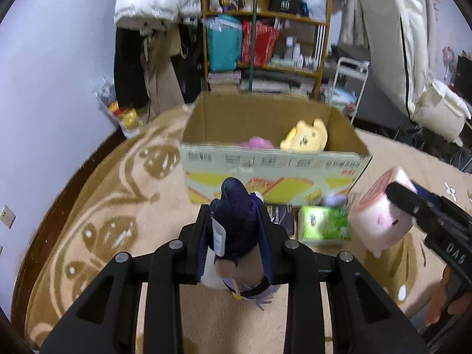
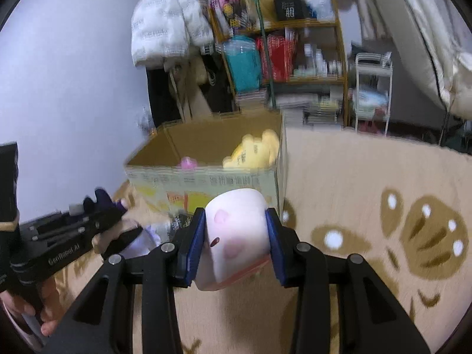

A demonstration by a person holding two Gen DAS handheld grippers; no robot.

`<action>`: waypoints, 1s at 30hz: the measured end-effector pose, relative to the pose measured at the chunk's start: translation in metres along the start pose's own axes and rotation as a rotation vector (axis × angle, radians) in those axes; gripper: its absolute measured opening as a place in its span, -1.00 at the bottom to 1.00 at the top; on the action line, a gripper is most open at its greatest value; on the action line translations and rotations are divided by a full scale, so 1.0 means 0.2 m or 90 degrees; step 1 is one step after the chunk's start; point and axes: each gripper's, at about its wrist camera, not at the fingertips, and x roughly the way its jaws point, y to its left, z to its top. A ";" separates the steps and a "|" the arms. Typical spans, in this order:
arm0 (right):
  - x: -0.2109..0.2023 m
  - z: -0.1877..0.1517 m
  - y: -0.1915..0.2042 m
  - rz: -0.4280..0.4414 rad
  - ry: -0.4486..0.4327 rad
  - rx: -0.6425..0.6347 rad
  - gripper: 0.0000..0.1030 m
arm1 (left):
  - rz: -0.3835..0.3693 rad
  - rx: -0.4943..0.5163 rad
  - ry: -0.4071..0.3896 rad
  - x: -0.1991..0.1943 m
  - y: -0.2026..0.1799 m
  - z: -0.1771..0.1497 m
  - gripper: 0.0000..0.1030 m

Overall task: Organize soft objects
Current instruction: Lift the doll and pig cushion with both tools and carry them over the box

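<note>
My left gripper [image 1: 234,224] is shut on a dark purple plush doll [image 1: 236,230] and holds it above the carpet, in front of the cardboard box [image 1: 274,171]. My right gripper [image 2: 236,236] is shut on a pink cube-shaped plush [image 2: 236,239], which also shows in the left wrist view [image 1: 380,212] to the right of the box. The open box [image 2: 206,180] holds a yellow plush [image 1: 305,137] and a small pink plush [image 1: 256,143]; both also show in the right wrist view, the yellow plush [image 2: 253,150] and the pink one [image 2: 188,162].
A green packet [image 1: 324,224] and a dark flat item [image 1: 280,215] lie on the beige patterned carpet [image 1: 118,206] in front of the box. A wooden shelf [image 1: 265,35], hanging clothes [image 1: 147,29] and a white rack [image 2: 373,88] stand behind.
</note>
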 end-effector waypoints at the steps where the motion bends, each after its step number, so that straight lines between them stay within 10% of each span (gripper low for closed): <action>1: -0.02 0.01 0.00 0.003 -0.019 -0.001 -0.18 | 0.007 0.002 -0.010 -0.02 0.00 0.00 -0.44; 12: -0.09 0.14 0.08 0.003 -0.106 -0.041 -0.18 | 0.071 0.035 -0.143 -0.21 -0.04 0.09 -0.44; 30: -0.05 0.37 0.11 0.004 -0.187 -0.082 -0.18 | 0.062 0.038 -0.209 -0.24 -0.06 0.33 -0.44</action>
